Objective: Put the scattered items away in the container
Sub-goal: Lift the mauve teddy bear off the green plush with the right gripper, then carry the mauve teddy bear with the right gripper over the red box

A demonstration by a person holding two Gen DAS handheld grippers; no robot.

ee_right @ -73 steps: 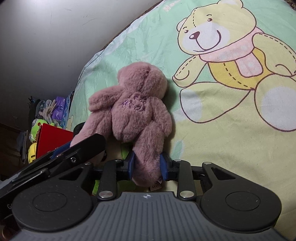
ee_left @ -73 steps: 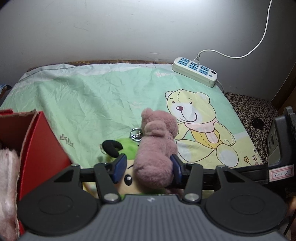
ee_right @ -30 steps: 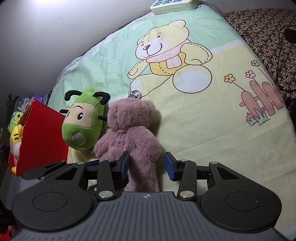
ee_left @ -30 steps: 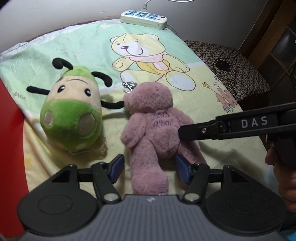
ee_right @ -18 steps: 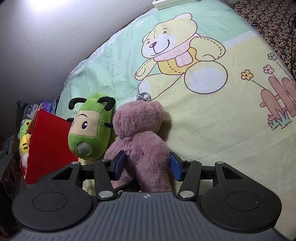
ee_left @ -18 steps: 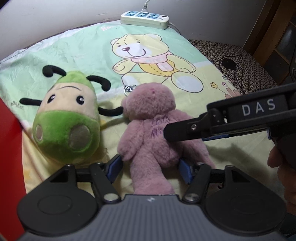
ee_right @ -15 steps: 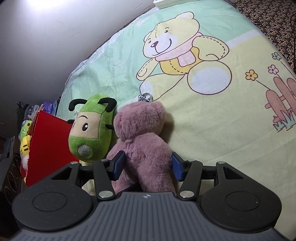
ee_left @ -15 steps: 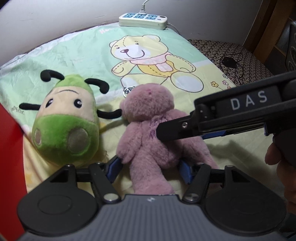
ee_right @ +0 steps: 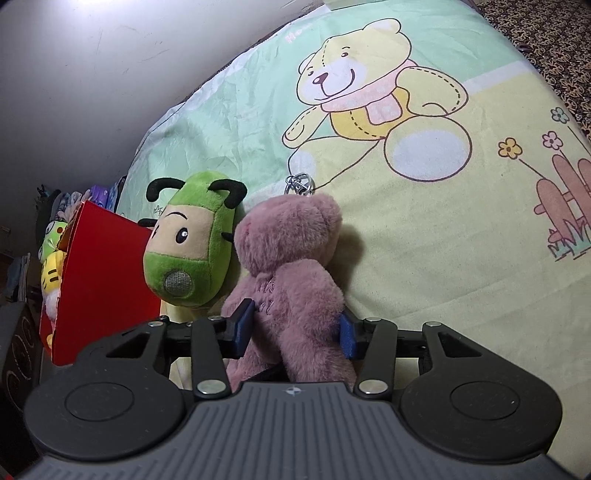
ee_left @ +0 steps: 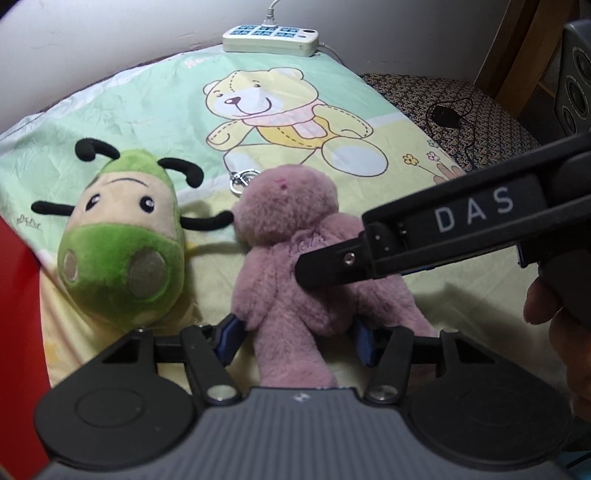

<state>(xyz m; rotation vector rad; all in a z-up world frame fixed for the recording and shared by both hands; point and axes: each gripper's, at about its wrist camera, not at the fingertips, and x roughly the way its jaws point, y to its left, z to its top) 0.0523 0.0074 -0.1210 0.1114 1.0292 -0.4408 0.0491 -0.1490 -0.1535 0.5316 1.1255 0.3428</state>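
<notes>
Two plush toys on bear-print sheet (ee_left: 155, 110): one pink teddy (ee_left: 295, 258), one green bug (ee_left: 122, 243) just beside it, near red box (ee_right: 99, 273). Left hand-held gripper (ee_left: 295, 338) wide around teddy's legs; right hand-held gripper (ee_right: 293, 328) pressed against its torso. One power strip (ee_left: 269, 36) behind.

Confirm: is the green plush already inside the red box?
No, the green plush lies on the bear-print sheet beside the pink bear, outside the red box.

"DAS" stands in pale capitals on the right gripper (ee_left: 332, 264), at 3 o'clock in the left wrist view. The pink bear's (ee_left: 295, 266) purple embroidery is unreadable.
</notes>
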